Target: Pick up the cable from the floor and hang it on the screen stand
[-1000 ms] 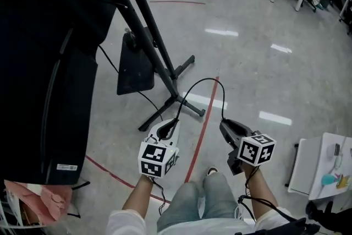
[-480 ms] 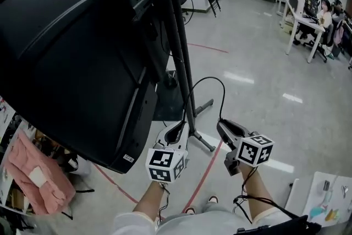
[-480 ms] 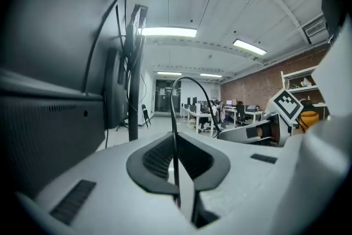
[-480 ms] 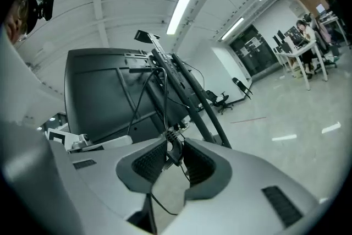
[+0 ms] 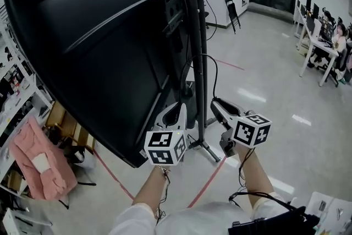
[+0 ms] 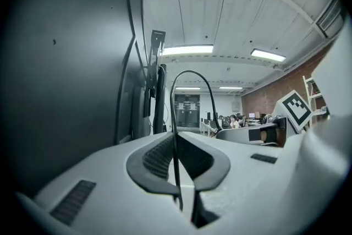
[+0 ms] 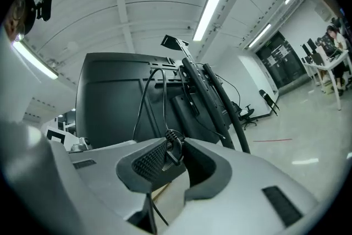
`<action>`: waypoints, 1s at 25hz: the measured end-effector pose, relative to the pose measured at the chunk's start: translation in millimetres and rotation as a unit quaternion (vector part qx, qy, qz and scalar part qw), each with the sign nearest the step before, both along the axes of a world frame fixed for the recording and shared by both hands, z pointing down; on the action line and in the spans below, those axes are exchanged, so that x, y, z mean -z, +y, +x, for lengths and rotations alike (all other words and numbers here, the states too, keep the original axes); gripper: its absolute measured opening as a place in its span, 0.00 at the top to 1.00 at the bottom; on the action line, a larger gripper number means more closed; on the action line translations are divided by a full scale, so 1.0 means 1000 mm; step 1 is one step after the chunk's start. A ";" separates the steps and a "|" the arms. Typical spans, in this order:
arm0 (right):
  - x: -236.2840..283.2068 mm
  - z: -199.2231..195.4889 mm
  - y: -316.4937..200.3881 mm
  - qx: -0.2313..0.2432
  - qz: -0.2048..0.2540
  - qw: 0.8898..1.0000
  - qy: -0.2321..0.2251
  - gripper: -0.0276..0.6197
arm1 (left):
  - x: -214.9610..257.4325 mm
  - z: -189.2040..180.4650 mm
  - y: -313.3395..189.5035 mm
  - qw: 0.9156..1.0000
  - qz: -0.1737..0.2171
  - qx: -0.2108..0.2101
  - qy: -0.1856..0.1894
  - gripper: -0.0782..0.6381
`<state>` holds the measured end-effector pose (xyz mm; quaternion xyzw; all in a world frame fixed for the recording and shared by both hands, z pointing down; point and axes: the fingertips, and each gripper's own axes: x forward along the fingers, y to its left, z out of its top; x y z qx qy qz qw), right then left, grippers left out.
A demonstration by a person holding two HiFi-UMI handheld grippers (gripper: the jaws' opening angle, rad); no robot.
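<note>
A thin black cable (image 5: 204,55) arcs between my two grippers, just in front of the screen stand's upright pole (image 5: 199,36). My left gripper (image 5: 177,110) is shut on one part of the cable (image 6: 190,72), which runs up between its pads. My right gripper (image 5: 215,103) is closed on the cable's thicker ribbed plug end (image 7: 172,143). The big black screen (image 5: 99,47) tilts on the stand to my left. Seen from the right gripper view, the screen's back (image 7: 110,102) and the stand's bars (image 7: 212,96) are straight ahead, with the cable (image 7: 144,96) looped up before them.
The stand's floor legs (image 5: 206,146) spread below the grippers, beside a red tape line (image 5: 212,176). A pink cloth (image 5: 38,162) lies by shelves at the left. Desks with seated people (image 5: 324,47) and a chair (image 5: 231,5) stand far off.
The head view has swung up from the floor to the screen. Both grippers have risen with the cable and now sit close to the stand's pole.
</note>
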<state>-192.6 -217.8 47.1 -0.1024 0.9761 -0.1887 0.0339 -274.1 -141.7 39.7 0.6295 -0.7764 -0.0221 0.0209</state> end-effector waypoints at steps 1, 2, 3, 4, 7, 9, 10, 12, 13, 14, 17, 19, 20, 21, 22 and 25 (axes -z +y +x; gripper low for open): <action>0.006 -0.007 -0.001 0.007 0.005 1.000 -0.001 0.79 | 0.005 -0.004 -0.001 1.000 0.005 0.010 0.001 0.86; 0.011 -0.012 -0.002 0.014 0.010 1.000 -0.002 0.79 | 0.010 -0.008 -0.002 1.000 0.011 0.018 0.002 0.86; 0.017 -0.017 -0.003 0.021 0.014 1.000 -0.003 0.79 | 0.015 -0.010 -0.002 0.999 0.018 0.027 0.004 0.86; 0.024 -0.021 -0.003 0.028 0.019 0.999 -0.004 0.79 | 0.021 -0.012 -0.002 0.999 0.025 0.035 0.005 0.86; 0.050 -0.031 -0.004 0.047 0.033 0.998 -0.011 0.79 | 0.046 -0.016 -0.001 0.997 0.044 0.067 0.005 0.86; 0.068 -0.039 -0.003 0.057 0.040 0.997 -0.019 0.79 | 0.061 -0.020 0.000 0.995 0.051 0.088 0.001 0.86; 0.075 -0.043 -0.004 0.062 0.043 0.997 -0.022 0.79 | 0.068 -0.022 0.000 0.994 0.055 0.096 0.001 0.86; 0.090 -0.050 -0.005 0.072 0.049 0.996 -0.028 0.79 | 0.080 -0.026 -0.002 0.992 0.064 0.109 0.004 0.86; 0.097 -0.053 -0.005 0.078 0.051 0.995 -0.030 0.79 | 0.086 -0.028 -0.003 0.991 0.068 0.115 0.005 0.86; 0.104 -0.056 -0.004 0.083 0.053 0.995 -0.034 0.79 | 0.092 -0.030 -0.004 0.990 0.072 0.123 0.006 0.86; 0.122 -0.063 -0.005 0.097 0.058 0.993 -0.044 0.79 | 0.110 -0.039 -0.002 0.985 0.081 0.153 0.008 0.86; 0.133 -0.067 -0.010 0.099 0.061 0.992 -0.050 0.79 | 0.120 -0.044 -0.003 0.983 0.085 0.164 0.013 0.86; 0.138 -0.068 -0.013 0.099 0.061 0.992 -0.054 0.79 | 0.124 -0.046 -0.004 0.982 0.086 0.166 0.016 0.86; 0.142 -0.070 -0.016 0.099 0.059 0.992 -0.058 0.79 | 0.128 -0.048 -0.006 0.982 0.086 0.167 0.018 0.86; 0.146 -0.072 -0.018 0.100 0.055 0.992 -0.062 0.79 | 0.132 -0.049 -0.008 0.982 0.086 0.169 0.019 0.86; 0.158 -0.079 -0.026 0.104 0.046 0.991 -0.072 0.79 | 0.144 -0.057 -0.014 0.980 0.089 0.177 0.018 0.86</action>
